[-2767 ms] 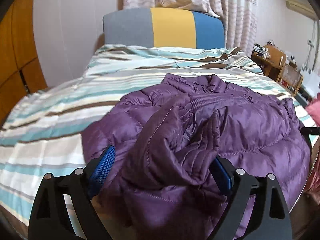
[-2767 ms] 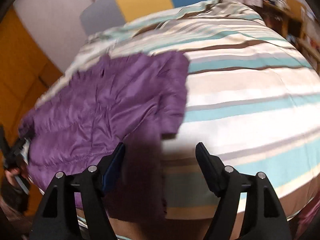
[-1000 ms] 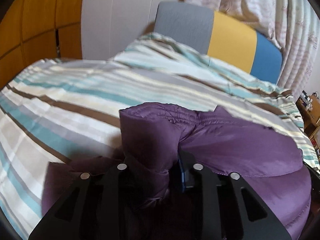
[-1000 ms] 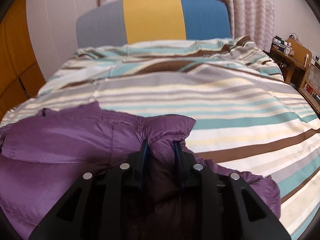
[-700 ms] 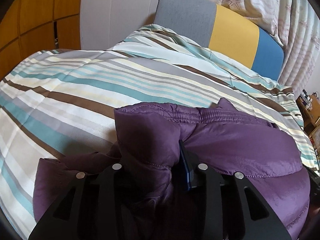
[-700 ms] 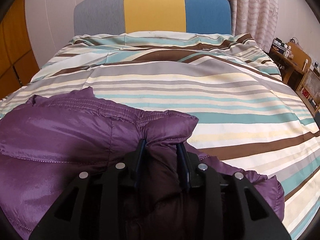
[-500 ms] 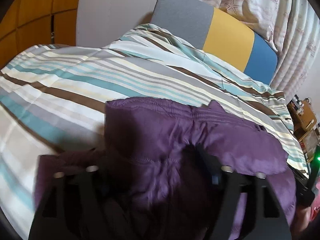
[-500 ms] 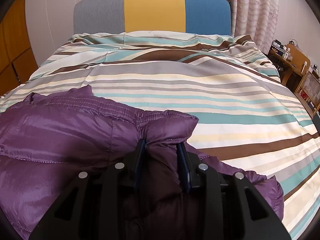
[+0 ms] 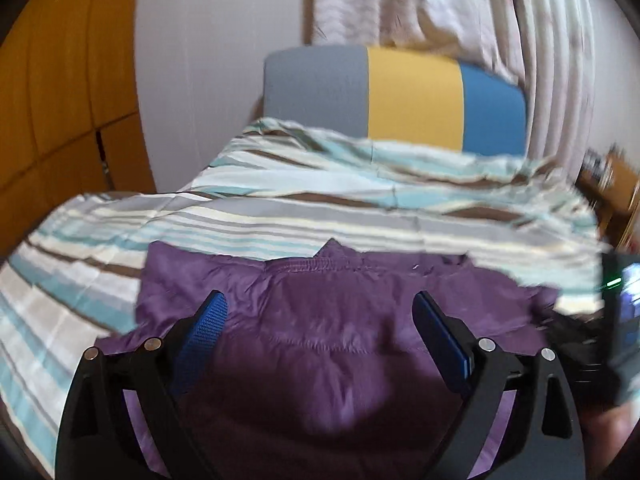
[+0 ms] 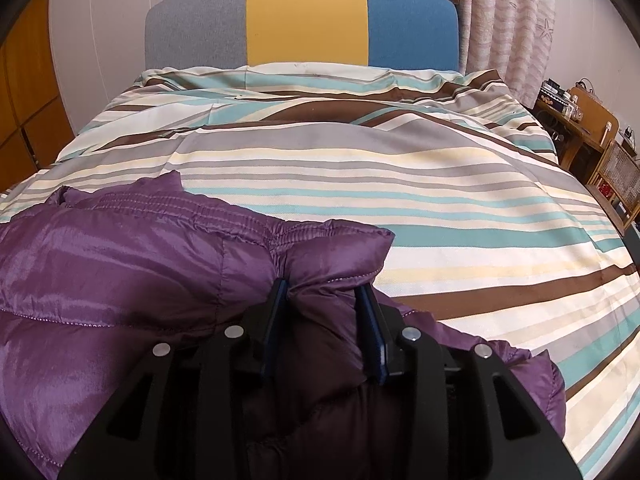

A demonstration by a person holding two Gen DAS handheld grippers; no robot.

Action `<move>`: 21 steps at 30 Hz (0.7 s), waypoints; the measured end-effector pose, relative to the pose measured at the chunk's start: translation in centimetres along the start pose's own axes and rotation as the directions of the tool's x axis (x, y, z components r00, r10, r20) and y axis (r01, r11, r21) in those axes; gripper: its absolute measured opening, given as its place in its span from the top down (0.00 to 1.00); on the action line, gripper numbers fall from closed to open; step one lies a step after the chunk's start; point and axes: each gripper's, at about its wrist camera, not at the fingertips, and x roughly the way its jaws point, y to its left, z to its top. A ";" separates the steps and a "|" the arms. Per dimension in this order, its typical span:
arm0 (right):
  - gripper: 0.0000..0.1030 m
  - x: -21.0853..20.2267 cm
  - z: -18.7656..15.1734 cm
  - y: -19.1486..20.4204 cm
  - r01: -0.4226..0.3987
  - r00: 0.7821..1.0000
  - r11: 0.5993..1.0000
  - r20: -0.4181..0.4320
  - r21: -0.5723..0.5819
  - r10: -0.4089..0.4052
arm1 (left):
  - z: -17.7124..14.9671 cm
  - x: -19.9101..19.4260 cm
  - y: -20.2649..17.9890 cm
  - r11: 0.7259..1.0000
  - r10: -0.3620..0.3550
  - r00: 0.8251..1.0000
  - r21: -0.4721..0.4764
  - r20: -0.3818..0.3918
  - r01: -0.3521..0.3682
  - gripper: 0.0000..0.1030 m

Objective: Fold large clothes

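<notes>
The purple jacket [image 10: 132, 276] lies across the near end of the striped bed [image 10: 440, 184], filling the lower left of the right wrist view and the lower middle of the left wrist view, its gathered hem edge turned toward the headboard [image 10: 304, 20]. The right tool [image 10: 324, 300] is pressed together on a puffed corner of the jacket, the cloth bunched between its pads. The left tool [image 9: 320, 320] is spread wide above the jacket, nothing between its pads; that view is blurred, so finer detail is lost. The step in hand looks like the laying-down of one fold: one corner is free, the other not yet let go. The next move probably calls for the right tool to loosen its pinch without dragging the slippery cloth, then for both tools to find fresh edges for a further fold.
</notes>
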 end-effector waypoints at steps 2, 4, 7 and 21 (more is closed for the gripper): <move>0.65 0.0 0.0 0.0 -0.003 1.000 1.000 -0.001 0.003 0.003 | -0.5 2.9 -0.3 1.000 0.010 0.997 0.029 -0.082 -0.007 0.09; 0.64 -0.1 0.0 -0.2 -0.009 1.000 1.000 0.001 0.012 0.009 | -1.9 5.5 0.1 0.999 -0.054 0.983 -0.001 -0.175 0.054 0.08; 0.63 -0.1 -0.1 -0.3 -0.012 1.000 1.000 0.002 0.020 0.012 | -2.7 6.0 0.6 0.998 -0.063 0.984 -0.019 -0.169 0.060 0.07; 0.46 -8.3 -1.1 0.1 -0.065 0.973 0.998 0.223 0.015 0.060 | -3.1 6.1 0.5 0.997 -0.069 0.985 -0.030 -0.160 0.065 0.05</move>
